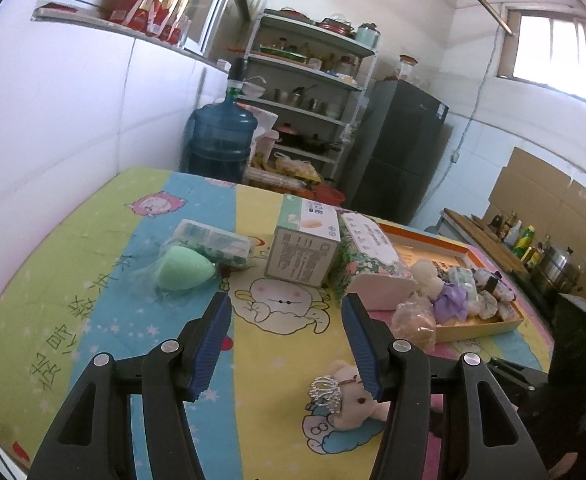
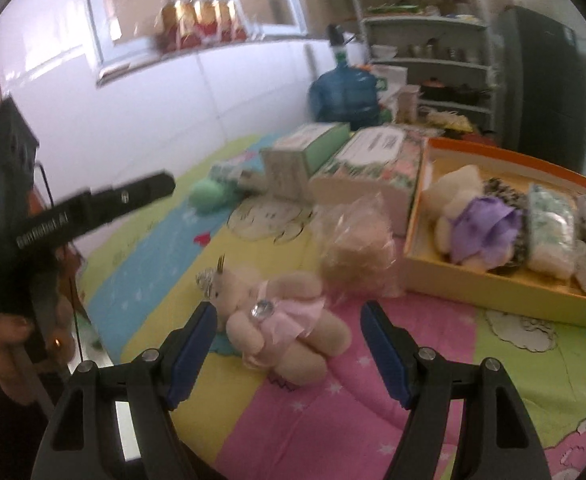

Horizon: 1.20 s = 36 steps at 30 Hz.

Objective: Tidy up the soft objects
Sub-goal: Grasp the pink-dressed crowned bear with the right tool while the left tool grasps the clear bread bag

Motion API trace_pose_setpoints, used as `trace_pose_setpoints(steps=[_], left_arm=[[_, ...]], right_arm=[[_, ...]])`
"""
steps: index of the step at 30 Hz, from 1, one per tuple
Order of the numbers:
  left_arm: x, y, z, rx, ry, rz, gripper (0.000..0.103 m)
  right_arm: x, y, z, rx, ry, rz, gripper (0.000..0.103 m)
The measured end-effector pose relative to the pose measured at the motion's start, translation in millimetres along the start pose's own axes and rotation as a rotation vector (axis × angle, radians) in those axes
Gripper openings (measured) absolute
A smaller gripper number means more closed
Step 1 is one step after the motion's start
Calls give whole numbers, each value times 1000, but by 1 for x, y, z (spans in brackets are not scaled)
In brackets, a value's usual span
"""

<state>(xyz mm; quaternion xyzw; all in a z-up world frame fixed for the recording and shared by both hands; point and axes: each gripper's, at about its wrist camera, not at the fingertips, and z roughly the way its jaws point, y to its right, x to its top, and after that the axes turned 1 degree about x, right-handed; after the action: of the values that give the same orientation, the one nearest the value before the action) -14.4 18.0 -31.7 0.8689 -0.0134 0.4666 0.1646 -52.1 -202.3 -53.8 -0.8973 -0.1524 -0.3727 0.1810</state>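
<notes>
Both jaws stand wide and empty: the right gripper (image 2: 289,316) hangs just over the pink-skirted teddy bear (image 2: 281,320) lying on the cartoon-print desk (image 2: 393,420), near the orange tray (image 2: 493,288), while the left gripper (image 1: 287,316) hovers apart.

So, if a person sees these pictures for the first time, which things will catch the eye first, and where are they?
Probably the small teddy bear in a pink dress, lying on the bright cartoon bedsheet just ahead of the open right gripper. To its right, the orange tray already holds a bear with a purple bow and several packets. Farther left, a green sponge in clear wrap lies ahead of the open left gripper.
</notes>
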Motion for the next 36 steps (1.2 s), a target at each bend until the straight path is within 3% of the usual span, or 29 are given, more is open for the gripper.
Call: trace_pose_setpoints(steps=[16, 20, 22, 23, 26, 32, 36], left_arm=[[-3, -22, 11, 25, -14, -52, 59], [-3, -26, 15, 26, -25, -63, 59], [-4, -26, 16, 26, -28, -64, 59], [-4, -26, 16, 25, -28, -63, 59], [-4, -26, 18, 21, -34, -60, 59], [-5, -16, 23, -24, -50, -31, 59], [-5, 5, 28, -90, -74, 13, 59]], right_arm=[[6, -28, 50, -9, -169, -340, 77], [9, -26, 56, 9, -175, -326, 77], [9, -25, 55, 15, -166, -302, 66], [11, -24, 54, 29, -159, -282, 54], [10, -24, 47, 75, -137, -242, 48], [-1, -29, 24, 118, -96, -206, 47], [-9, -20, 1, 88, -57, -158, 47]])
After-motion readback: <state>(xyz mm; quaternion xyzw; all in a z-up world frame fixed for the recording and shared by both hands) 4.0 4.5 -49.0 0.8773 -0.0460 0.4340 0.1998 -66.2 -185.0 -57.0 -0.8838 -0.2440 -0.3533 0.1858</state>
